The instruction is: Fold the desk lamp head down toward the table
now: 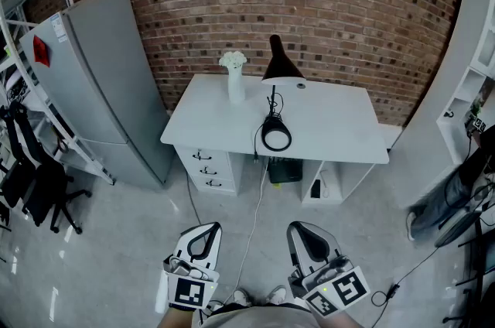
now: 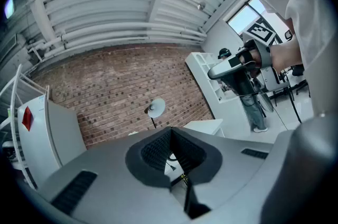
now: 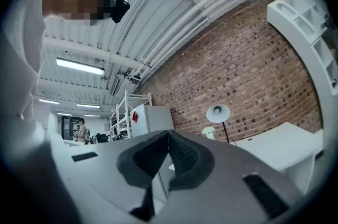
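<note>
A black desk lamp stands on the white desk (image 1: 340, 125) far ahead of me, its round base (image 1: 276, 134) near the front edge. Its cone head (image 1: 278, 63) is raised at the back, by the brick wall. That head shows again, pale, in the left gripper view (image 2: 156, 108) and in the right gripper view (image 3: 218, 111). Both grippers hang low by my body, well short of the desk. My left gripper (image 1: 203, 230) (image 2: 171, 130) is shut and holds nothing. So is my right gripper (image 1: 303, 230) (image 3: 169, 136).
A white vase with white flowers (image 1: 235, 79) stands left of the lamp. A grey fridge (image 1: 100, 87) is left of the desk, with a black office chair (image 1: 39, 187) nearer. White shelving (image 1: 464, 87) stands at the right. The lamp's cable (image 1: 255, 203) runs across the floor.
</note>
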